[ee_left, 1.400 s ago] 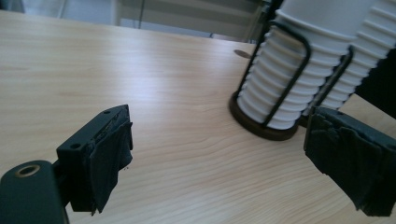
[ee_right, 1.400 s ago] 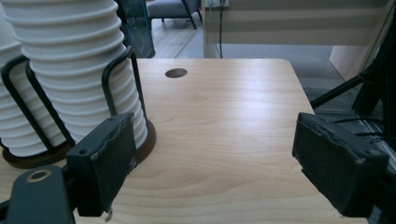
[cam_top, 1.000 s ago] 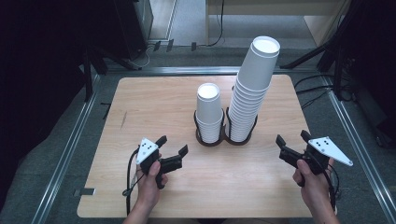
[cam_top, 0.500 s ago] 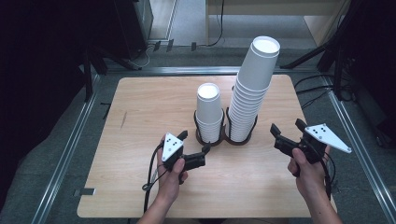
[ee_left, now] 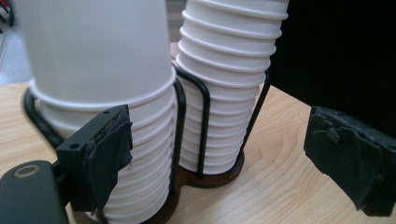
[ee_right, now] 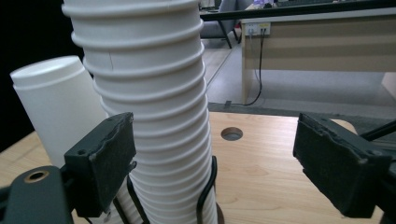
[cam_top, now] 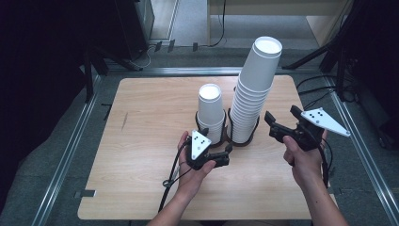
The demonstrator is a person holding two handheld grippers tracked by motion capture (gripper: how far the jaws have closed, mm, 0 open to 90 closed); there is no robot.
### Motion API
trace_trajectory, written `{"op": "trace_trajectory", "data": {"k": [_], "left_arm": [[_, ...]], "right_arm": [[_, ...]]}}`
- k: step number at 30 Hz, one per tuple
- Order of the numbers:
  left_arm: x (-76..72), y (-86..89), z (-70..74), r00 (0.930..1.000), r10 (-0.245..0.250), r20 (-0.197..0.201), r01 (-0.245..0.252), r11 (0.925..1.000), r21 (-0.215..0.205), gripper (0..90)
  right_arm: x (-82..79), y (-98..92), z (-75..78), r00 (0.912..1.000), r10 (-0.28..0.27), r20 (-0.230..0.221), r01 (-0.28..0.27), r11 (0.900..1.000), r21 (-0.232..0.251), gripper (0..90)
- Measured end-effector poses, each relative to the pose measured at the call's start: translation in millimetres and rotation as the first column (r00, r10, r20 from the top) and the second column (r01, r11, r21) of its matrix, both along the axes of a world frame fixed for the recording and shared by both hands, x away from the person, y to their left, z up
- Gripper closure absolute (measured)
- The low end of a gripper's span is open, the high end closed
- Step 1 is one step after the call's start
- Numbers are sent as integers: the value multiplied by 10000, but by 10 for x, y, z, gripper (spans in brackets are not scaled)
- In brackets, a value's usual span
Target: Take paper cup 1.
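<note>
Two stacks of white paper cups stand in a black wire holder [cam_top: 235, 141] on the wooden table: a short stack [cam_top: 210, 110] and a tall stack [cam_top: 254, 94]. My left gripper [cam_top: 227, 156] lies low just in front of the holder's base, open; its view shows the short stack [ee_left: 93, 60] close behind its left jaw and the tall stack [ee_left: 224, 93] ahead. My right gripper [cam_top: 282, 115] hovers right of the tall stack, pointing at it. Its jaws have just been opening, with nothing between the pads; the tall stack [ee_right: 149, 107] rises just beyond its left jaw.
The table [cam_top: 150, 113] has bare wood to the left and in front. Metal rails [cam_top: 70, 155] frame it. A round hole [ee_right: 232, 133] is in the tabletop behind the stacks. Black stand legs and cables lie on the floor beyond.
My left hand has slid right across the table up to the front of the holder. My right hand has risen and come in a little toward the tall stack.
</note>
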State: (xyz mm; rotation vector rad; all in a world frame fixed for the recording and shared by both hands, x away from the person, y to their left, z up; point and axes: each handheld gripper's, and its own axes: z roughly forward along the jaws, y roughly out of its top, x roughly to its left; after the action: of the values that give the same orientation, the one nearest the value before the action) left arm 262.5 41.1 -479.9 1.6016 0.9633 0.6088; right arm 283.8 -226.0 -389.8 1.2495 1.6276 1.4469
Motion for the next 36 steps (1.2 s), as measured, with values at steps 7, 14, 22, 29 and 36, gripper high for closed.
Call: {"op": "trace_trajectory", "data": {"k": [7,14,22,29,36], "left_arm": [[80,-221,8,9999,72,90,-73,9999,125,4],[125,-417,25,9998,-121,150,119,9998,158,4],[236,-577,101,9993,60,365,-64,9999,123,0],[344,-706,167,9972,383,640,-390,9992,104,0],[433,-792,205,9955,665,681,-662,9978,-67,0]], "right_arm": [[50,10,149,9996,226,156,-229,9995,199,76],[86,55,263,9989,263,397,-271,9995,190,61],[154,183,411,9967,496,648,-511,9985,212,40],[226,255,528,9935,699,904,-724,9971,251,29],[304,368,581,9932,725,909,-738,9972,113,28]]}}
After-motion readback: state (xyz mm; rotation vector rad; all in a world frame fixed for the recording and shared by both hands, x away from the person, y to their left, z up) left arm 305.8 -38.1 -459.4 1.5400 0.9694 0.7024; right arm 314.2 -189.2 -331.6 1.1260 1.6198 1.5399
